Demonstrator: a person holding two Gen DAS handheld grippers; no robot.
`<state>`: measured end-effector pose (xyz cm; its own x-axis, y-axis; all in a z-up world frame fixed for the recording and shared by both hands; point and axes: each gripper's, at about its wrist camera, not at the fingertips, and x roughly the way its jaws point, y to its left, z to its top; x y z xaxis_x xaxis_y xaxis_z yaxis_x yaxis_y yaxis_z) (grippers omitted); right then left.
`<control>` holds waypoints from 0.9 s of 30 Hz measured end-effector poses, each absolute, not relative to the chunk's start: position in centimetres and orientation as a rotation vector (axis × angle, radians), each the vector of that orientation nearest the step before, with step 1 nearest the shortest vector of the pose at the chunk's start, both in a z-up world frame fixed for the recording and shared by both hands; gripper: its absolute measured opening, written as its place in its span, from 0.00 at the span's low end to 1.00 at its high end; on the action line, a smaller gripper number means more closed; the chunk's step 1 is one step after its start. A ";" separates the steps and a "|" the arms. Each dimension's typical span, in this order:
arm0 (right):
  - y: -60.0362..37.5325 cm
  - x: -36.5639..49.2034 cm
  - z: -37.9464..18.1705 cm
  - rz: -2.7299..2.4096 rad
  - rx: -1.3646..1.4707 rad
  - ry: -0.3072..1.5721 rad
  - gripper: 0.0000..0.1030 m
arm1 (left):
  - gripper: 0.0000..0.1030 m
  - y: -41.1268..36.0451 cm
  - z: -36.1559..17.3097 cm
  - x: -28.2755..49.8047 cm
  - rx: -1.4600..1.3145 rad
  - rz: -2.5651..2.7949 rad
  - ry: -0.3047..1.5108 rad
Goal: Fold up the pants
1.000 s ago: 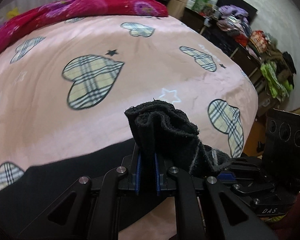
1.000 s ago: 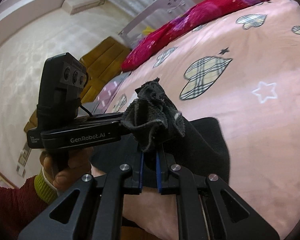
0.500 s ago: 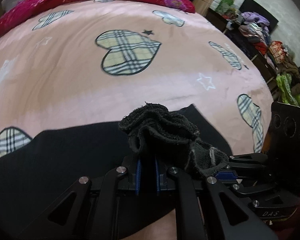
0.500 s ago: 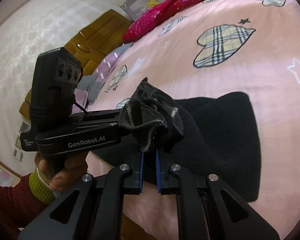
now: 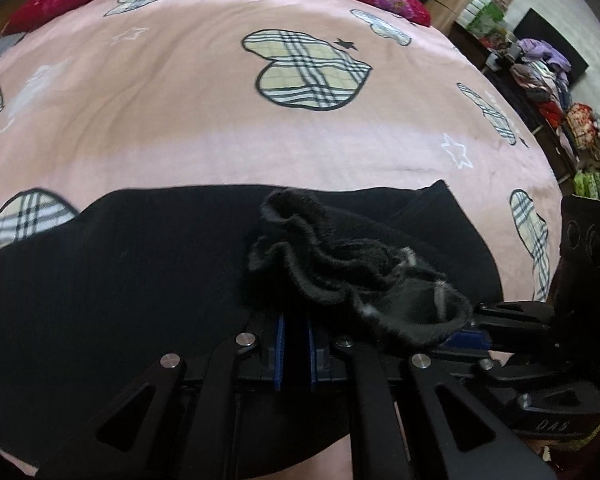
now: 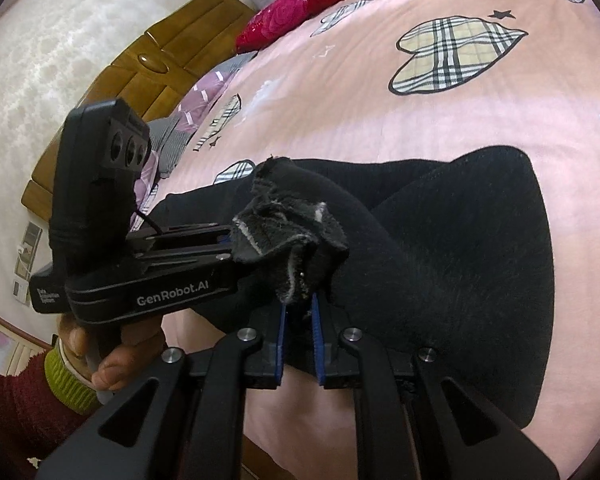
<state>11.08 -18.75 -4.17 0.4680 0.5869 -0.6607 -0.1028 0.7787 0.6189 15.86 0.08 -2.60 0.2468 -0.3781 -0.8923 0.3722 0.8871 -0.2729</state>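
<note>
Both grippers have sunk toward the bed (image 5: 180, 152); their jaws pinch the black pants (image 5: 120, 280) hem.

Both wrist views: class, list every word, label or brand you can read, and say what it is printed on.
"GenRobot.AI": side of the left gripper body, right wrist view.
"DAS": body of the right gripper, left wrist view.
Small white label at the left gripper's rear end: too small to read.
Boxes on the far shelf: blurred.
</note>
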 end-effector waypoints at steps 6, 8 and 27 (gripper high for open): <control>-18.4 10.9 -3.8 0.452 0.565 1.023 0.16 | 0.08 1.8 -2.2 15.0 -0.053 -0.461 1.215; -18.1 10.8 -3.5 0.463 0.571 1.028 0.29 | 0.08 2.3 -1.9 14.7 -0.061 -0.434 1.209; -12.4 13.1 -0.8 0.606 0.459 1.019 0.46 | 0.27 14.2 -0.6 10.1 -0.327 -0.140 1.188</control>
<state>13.10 -12.38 -0.79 0.3867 0.6598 -0.6444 -0.2513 0.7476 0.6147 10.15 14.20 -0.61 0.3719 -0.2775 -0.8859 -0.0631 0.9445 -0.3223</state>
